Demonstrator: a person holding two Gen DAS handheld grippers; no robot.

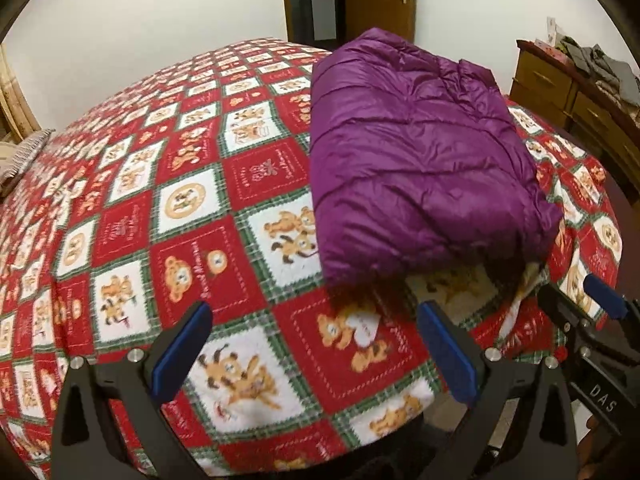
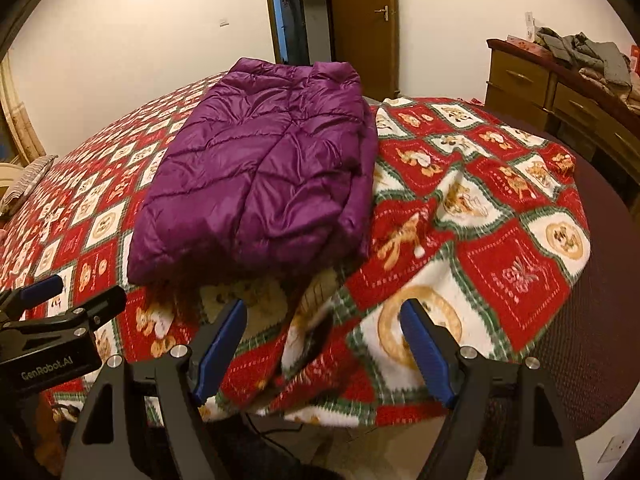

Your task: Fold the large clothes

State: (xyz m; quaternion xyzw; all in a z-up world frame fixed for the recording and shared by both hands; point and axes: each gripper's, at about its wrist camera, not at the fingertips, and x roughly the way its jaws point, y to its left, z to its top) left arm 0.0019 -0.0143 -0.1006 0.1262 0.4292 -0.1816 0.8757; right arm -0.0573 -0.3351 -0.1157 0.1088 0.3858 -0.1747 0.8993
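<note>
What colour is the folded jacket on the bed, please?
Purple; the jacket shows best in the right wrist view.

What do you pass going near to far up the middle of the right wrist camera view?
right gripper, open → rumpled edge of the teddy-bear blanket → folded purple puffer jacket → open doorway in the white wall.

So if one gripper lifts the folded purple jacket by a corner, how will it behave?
The purple jacket looks puffy and quilted, so probably light but floppy; the fold would likely fall open. Its shiny fabric may slip between the fingers.
</note>
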